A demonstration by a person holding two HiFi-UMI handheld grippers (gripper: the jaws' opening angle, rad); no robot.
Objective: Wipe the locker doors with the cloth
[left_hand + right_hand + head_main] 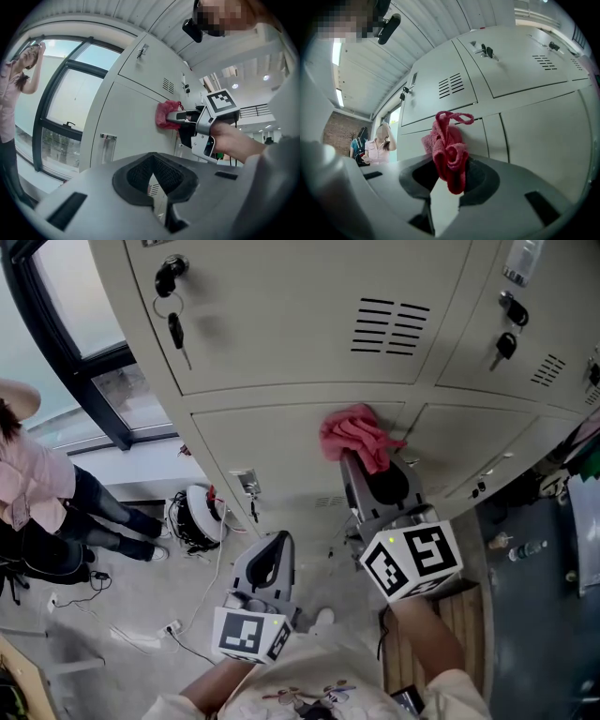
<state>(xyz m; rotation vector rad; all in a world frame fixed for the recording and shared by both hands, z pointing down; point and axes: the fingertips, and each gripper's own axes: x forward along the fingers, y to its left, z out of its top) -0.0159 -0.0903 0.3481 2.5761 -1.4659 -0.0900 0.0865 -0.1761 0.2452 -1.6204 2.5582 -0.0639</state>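
A crumpled red cloth (354, 435) is pressed against the cream lower locker door (272, 442), close to the seam with the neighbouring door. My right gripper (361, 460) is shut on the cloth. In the right gripper view the cloth (447, 150) bulges out from between the jaws. The left gripper view shows the cloth (165, 114) and the right gripper (176, 116) against the door. My left gripper (278, 538) hangs lower and to the left, away from the lockers. Its jaws are shut with nothing in them (157, 187).
Keys (175, 329) hang from the upper left door's lock, and more keys (503, 343) from an upper right door. A person in a pink shirt (37, 484) stands at the left by a window (94, 352). A cable reel (197, 514) and cords lie on the floor.
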